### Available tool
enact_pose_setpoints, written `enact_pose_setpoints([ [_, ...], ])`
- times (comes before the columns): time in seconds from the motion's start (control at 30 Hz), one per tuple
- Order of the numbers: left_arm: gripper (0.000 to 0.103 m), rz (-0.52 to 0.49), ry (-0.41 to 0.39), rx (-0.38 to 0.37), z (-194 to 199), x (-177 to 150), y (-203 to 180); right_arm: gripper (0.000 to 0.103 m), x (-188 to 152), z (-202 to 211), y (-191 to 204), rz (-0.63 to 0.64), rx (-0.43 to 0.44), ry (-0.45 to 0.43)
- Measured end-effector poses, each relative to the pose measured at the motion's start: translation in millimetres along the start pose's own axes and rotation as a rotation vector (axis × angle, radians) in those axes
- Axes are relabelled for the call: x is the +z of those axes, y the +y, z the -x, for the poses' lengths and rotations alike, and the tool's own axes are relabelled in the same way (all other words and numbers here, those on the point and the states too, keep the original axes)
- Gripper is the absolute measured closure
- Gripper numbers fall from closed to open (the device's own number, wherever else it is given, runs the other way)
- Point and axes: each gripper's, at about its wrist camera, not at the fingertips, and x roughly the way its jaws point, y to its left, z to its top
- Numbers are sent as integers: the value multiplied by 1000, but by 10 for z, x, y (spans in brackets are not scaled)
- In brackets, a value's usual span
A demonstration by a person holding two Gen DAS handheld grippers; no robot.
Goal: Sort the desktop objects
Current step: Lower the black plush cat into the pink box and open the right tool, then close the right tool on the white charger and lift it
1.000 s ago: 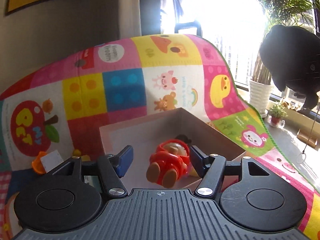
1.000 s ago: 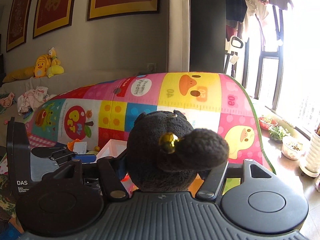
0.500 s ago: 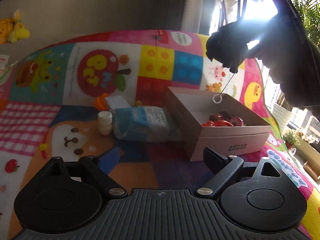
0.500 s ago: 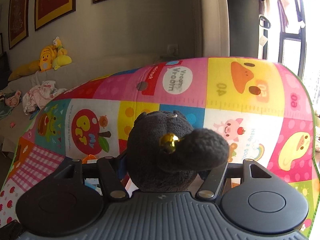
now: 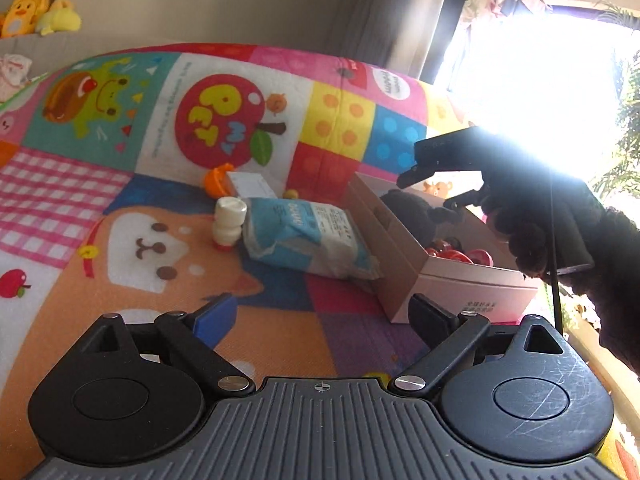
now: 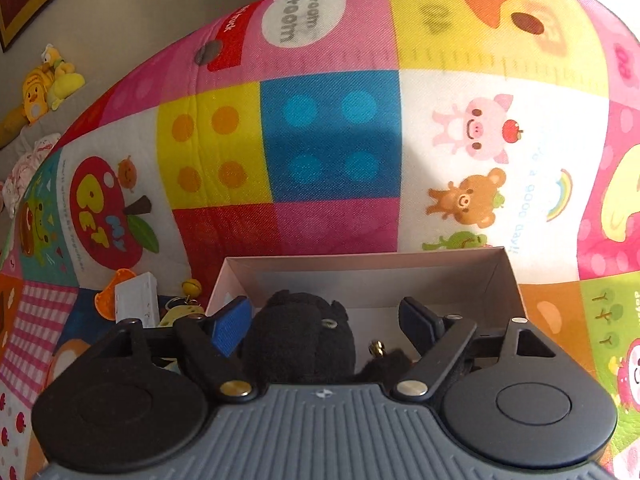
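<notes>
A patchwork play mat (image 5: 168, 240) printed with cartoon animals, an apple and coloured blocks covers the surface and carries all the objects. An open pink cardboard box (image 5: 452, 288) stands on the mat; seen from the left wrist, it lies to the right of the other items. Inside the box lies a black plush toy (image 6: 300, 340), with a small gold bell (image 6: 376, 347) beside it and a red toy (image 5: 460, 254) further along the box floor.

The right gripper (image 6: 326, 322) reaches over the box from above. Its jaws have just been opening and now stand wide; the plush toy sits between them, and the blue pad appears clear of it, though the far side is hidden. A dark-gloved hand (image 5: 560, 232) holds this gripper.

The left gripper (image 5: 322, 314) hangs low over the mat, near the box's near corner. Its jaws have just been opening, stand wide apart and hold nothing.

A blue-and-white soft packet (image 5: 304, 240) lies against the box's left wall. A small white bottle (image 5: 229, 222) stands just beside the packet. Behind them lie a white card box (image 5: 250, 184) and an orange piece (image 5: 214, 178), touching each other. Yellow plush toys (image 5: 36, 12) rest on a sofa in the background.
</notes>
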Motion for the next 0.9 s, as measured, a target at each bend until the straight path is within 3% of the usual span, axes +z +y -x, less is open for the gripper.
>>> enact_pose_setpoints([
  [0.1,7,-2,3,2,-3,-3,-2,39,-7,-65,-13,64,-165,9],
  [0.17,6,-2,2,4,-2,-4,-2,44,-58,-94,-107,67,-256,20],
  [0.23,6,-2,2,6,-5,-7,-1,53,-106,-93,-178,61,-298,22],
  [0.33,6,-1,5,7,-16,-5,1,53,-149,97,-331,-32,-137,1],
  [0.5,6,-1,9,6,-33,-9,-1,53,-224,78,-357,-154,-18,74],
  [0.6,5,0,6,10,-25,-13,-3,53,-199,-43,-329,-245,110,89],
  [0.67,4,1,4,15,-24,-15,-6,53,-180,-82,-237,-249,99,65],
  [0.8,3,0,1,16,-23,-15,-12,53,-112,115,132,-62,-58,-79],
  [0.9,3,-3,2,15,-30,-12,-23,35,-75,311,413,39,19,-101],
])
